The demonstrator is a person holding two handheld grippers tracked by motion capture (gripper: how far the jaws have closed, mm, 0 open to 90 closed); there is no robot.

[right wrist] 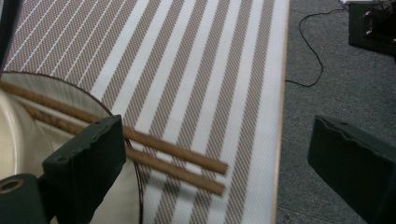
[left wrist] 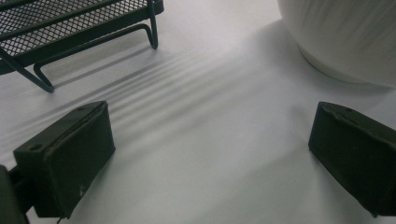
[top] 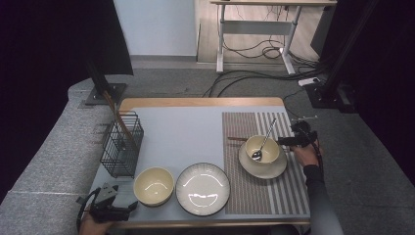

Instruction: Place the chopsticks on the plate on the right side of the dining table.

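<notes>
Two brown chopsticks (right wrist: 182,161) lie side by side on the striped placemat (right wrist: 205,60), running over the rim of a cream dish (right wrist: 18,135); in the high view their far ends (top: 237,139) stick out left of the bowl. My right gripper (right wrist: 217,128) is open, with its left jaw above the chopsticks and its right jaw out past the table edge. It sits just right of the spoon bowl (top: 262,148) in the high view (top: 288,141). My left gripper (left wrist: 210,112) is open on bare table at the front left corner (top: 128,206).
A black wire basket (top: 122,144) with a wooden stick stands at the left. A cream bowl (top: 153,186) and a dark-rimmed plate (top: 202,188) sit along the front. A spoon (top: 264,141) rests in the bowl on its saucer (top: 274,169). Grey floor lies beyond the right edge.
</notes>
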